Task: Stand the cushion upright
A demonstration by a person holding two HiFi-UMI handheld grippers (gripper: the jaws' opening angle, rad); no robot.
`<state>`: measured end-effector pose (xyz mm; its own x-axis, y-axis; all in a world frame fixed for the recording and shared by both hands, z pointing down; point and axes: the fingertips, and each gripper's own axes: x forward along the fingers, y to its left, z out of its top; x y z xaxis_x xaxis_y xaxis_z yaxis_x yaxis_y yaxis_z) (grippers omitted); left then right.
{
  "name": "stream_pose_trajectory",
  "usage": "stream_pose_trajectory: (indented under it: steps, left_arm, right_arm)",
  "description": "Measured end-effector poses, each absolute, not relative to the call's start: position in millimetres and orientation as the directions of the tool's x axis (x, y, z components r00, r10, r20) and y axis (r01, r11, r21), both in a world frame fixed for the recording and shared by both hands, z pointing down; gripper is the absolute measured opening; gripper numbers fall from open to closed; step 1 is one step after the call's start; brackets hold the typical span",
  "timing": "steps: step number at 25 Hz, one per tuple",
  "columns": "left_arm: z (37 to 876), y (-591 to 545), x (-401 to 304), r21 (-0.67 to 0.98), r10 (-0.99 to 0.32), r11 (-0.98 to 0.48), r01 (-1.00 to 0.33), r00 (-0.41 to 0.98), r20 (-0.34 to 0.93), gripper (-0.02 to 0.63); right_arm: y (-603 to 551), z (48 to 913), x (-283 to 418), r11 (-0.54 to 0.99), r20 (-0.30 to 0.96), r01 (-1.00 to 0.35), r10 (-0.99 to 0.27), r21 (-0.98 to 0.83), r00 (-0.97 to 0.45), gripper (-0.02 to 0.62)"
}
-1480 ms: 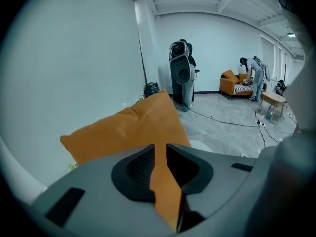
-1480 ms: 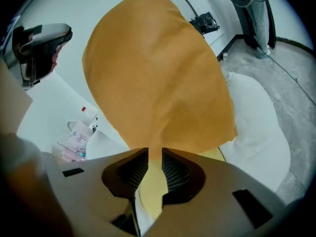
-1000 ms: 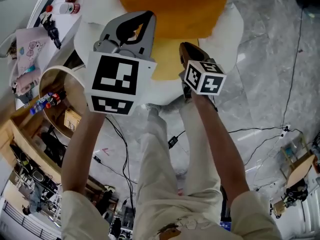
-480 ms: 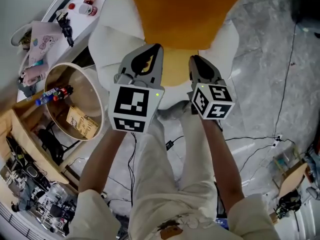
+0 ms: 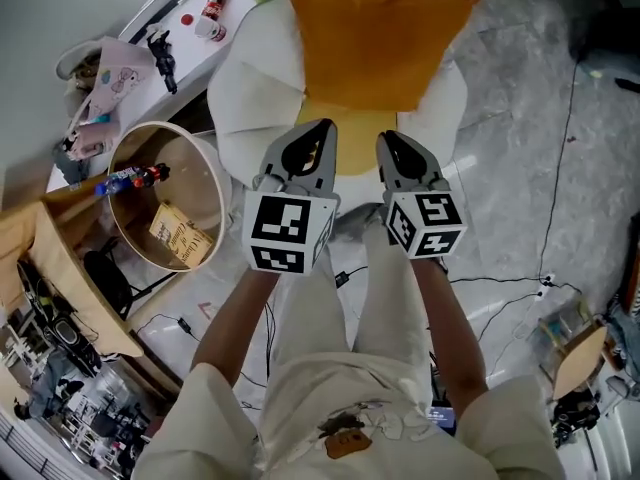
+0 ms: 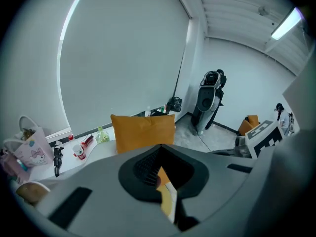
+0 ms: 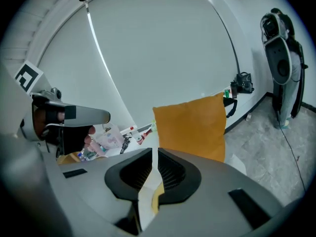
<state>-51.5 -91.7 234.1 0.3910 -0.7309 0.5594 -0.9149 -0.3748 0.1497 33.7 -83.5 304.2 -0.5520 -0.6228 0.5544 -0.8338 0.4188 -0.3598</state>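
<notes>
The cushion (image 5: 375, 38) stood upright on a white seat (image 5: 250, 98) at the top centre of the head view, its upper edge cut off by the frame. At the left, a round bin (image 5: 160, 126) held a brown printed packet (image 5: 175, 236), and a bottle (image 5: 130, 179) lay across its left edge, inside or behind I could not tell. The left gripper (image 5: 312, 136) was clenched and the right gripper (image 5: 392, 146) closed to a thin slit, both empty and apart from the cushion.
</notes>
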Motion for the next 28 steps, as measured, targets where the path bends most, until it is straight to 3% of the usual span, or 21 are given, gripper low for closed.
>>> stream_pose_trajectory:
  steps: [19, 28]
  left_arm:
    - [86, 27, -38, 0.269, -0.730, -0.419, -0.867, 0.498, 0.467, 0.005]
    - [50, 59, -79, 0.272, -0.738, -0.440, -0.856, 0.517, 0.434, 0.005]
  right_arm:
    - [1, 128, 20, 0.547, 0.498, -0.777, -0.602, -0.313, -0.624, 0.054]
    - [24, 73, -23, 0.553, 0.440, -0.765, -0.627, -0.330, -0.643, 0.054]
